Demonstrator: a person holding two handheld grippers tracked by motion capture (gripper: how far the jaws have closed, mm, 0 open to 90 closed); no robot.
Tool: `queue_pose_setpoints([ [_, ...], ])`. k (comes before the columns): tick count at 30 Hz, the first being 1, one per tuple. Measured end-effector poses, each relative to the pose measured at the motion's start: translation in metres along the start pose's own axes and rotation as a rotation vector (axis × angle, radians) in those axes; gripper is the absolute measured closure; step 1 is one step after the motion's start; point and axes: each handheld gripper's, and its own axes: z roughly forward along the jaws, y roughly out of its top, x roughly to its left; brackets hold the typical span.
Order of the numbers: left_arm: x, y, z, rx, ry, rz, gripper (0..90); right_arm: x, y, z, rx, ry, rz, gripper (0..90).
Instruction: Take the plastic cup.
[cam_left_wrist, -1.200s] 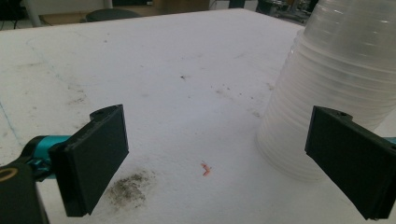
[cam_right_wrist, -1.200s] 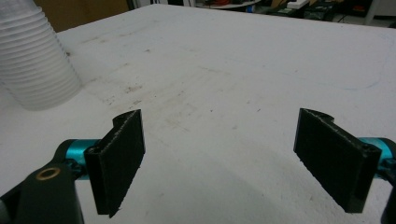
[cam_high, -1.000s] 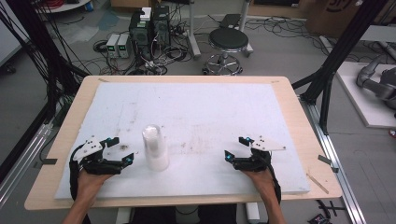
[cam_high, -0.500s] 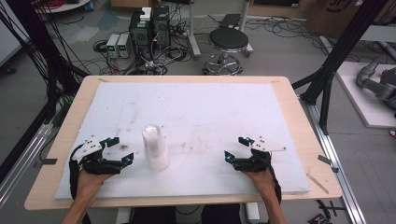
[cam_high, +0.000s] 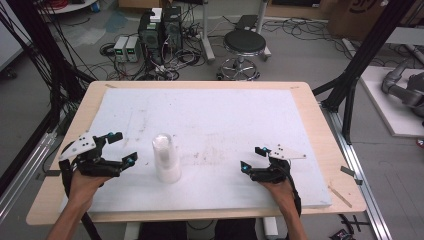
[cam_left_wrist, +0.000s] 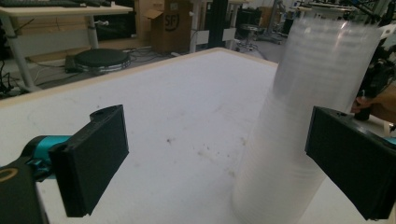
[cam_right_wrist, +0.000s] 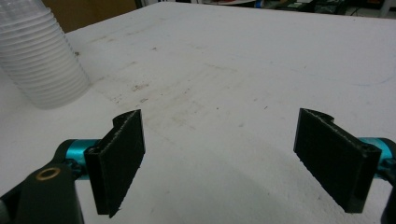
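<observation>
A tall stack of clear plastic cups (cam_high: 166, 158) stands upside down on the white board (cam_high: 215, 115), left of the middle near the front. My left gripper (cam_high: 122, 148) is open just left of the stack, apart from it. In the left gripper view the stack (cam_left_wrist: 308, 126) rises at the right, partly behind the right jaw, and nothing lies between the jaws. My right gripper (cam_high: 254, 159) is open over bare board at the front right. The right gripper view has the stack (cam_right_wrist: 39, 56) at far upper left.
The board lies on a wooden table (cam_high: 330, 145) with narrow bare margins. Smudges mark the board's middle (cam_high: 210, 157). Behind the table stand a black stool (cam_high: 244, 47), electronics boxes (cam_high: 160, 30) and loose cables. Black frame posts (cam_high: 360, 65) flank the right side.
My left gripper has drifted slightly left and tilted a little. The right gripper and the cup stack stay where they were.
</observation>
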Motion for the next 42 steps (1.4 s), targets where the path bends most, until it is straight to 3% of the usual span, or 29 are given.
queue_pose_setpoints([
  [1, 0.000, 0.000, 0.000, 0.000, 0.000, 0.000, 5.9, 0.000, 0.000, 0.000, 0.000, 0.000, 0.000, 16.5],
  [2, -0.001, 0.012, 0.000, -0.013, -0.013, 0.011, 5.9, -0.001, 0.000, 0.000, 0.001, 0.004, 0.003, 16.5],
  [3, -0.001, 0.012, 0.000, -0.013, -0.013, 0.011, 5.9, -0.001, 0.000, 0.000, 0.001, 0.004, 0.003, 16.5],
  [6, -0.003, 0.035, 0.000, -0.026, -0.039, 0.048, 5.9, -0.001, 0.000, 0.000, 0.006, 0.007, 0.010, 16.5],
  [7, -0.003, 0.035, 0.000, -0.026, -0.039, 0.048, 5.9, -0.001, 0.000, 0.000, 0.006, 0.007, 0.010, 16.5],
  [16, -0.011, 0.065, 0.018, 0.021, -0.170, 0.114, 5.9, -0.001, 0.000, 0.000, 0.006, 0.013, 0.008, 16.5],
  [17, -0.012, 0.068, 0.021, 0.033, -0.190, 0.121, 5.9, -0.001, 0.000, 0.000, 0.006, 0.013, 0.008, 16.5],
  [18, -0.012, 0.071, 0.027, 0.071, -0.236, 0.134, 5.9, -0.001, 0.000, 0.000, -0.001, 0.012, 0.003, 16.5],
  [19, -0.012, 0.071, 0.027, 0.071, -0.236, 0.134, 5.9, -0.001, 0.000, 0.000, -0.001, 0.012, 0.003, 16.5],
  [22, -0.011, 0.075, 0.040, 0.142, -0.304, 0.156, 5.9, -0.001, 0.000, 0.000, -0.003, 0.014, 0.005, 16.5],
  [29, -0.015, 0.082, 0.056, 0.234, -0.381, 0.204, 5.9, -0.001, 0.000, 0.000, 0.005, 0.015, 0.007, 16.5],
  [30, -0.017, 0.083, 0.062, 0.270, -0.409, 0.227, 5.9, -0.001, 0.000, 0.000, 0.004, 0.014, 0.007, 16.5],
  [31, -0.017, 0.083, 0.062, 0.270, -0.409, 0.227, 5.9, -0.001, 0.000, 0.000, 0.004, 0.014, 0.007, 16.5],
  [32, -0.019, 0.083, 0.068, 0.324, -0.430, 0.244, 5.9, -0.001, 0.000, 0.000, 0.003, 0.015, 0.006, 16.5],
  [33, -0.019, 0.083, 0.068, 0.324, -0.430, 0.244, 5.9, -0.001, 0.000, 0.000, 0.003, 0.015, 0.006, 16.5],
  [35, -0.022, 0.082, 0.074, 0.374, -0.431, 0.269, 5.9, -0.001, 0.000, 0.000, 0.006, 0.014, 0.008, 16.5],
  [36, -0.025, 0.081, 0.080, 0.414, -0.440, 0.301, 5.9, -0.001, 0.000, 0.001, 0.007, 0.013, 0.008, 16.5],
  [42, -0.026, 0.078, 0.086, 0.453, -0.447, 0.310, 9.5, -0.001, 0.000, 0.001, 0.007, 0.013, 0.007, 16.5],
])
